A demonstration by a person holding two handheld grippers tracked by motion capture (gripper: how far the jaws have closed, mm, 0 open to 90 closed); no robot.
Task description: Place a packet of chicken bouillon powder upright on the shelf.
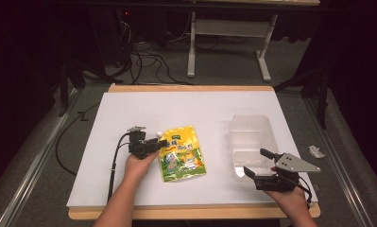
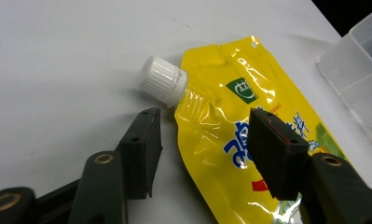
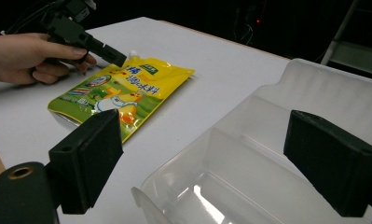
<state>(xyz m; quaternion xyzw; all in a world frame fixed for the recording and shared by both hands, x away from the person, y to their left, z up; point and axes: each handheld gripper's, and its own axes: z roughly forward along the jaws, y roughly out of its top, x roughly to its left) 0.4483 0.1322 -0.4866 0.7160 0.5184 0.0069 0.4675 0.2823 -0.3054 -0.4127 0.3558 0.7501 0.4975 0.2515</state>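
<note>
Your left gripper [image 1: 154,143] sits at the upper left corner of the yellow pouch [image 1: 182,152], which lies flat on the white worktop [image 1: 129,109] near its middle. In the left gripper view the jaws stand apart, released, straddling the pouch's edge just below the white screw cap [image 2: 161,79]: one jaw over bare worktop, the other over the printed face. Whether the pads touch the film you cannot tell.

The pouch carries a small green badge near the top, blue characters below it and a cartoon figure on a green band lower down; none of the writing can be read clearly.

To the right, well apart from the pouch, lies the clear plastic bin [image 1: 250,142], with bare worktop between them. Your right gripper [image 1: 261,163] hovers at the bin's near end with its jaws wide and nothing between the pads, close to the worktop's front edge. Behind the pouch the worktop lies bare to the back edge.
</note>
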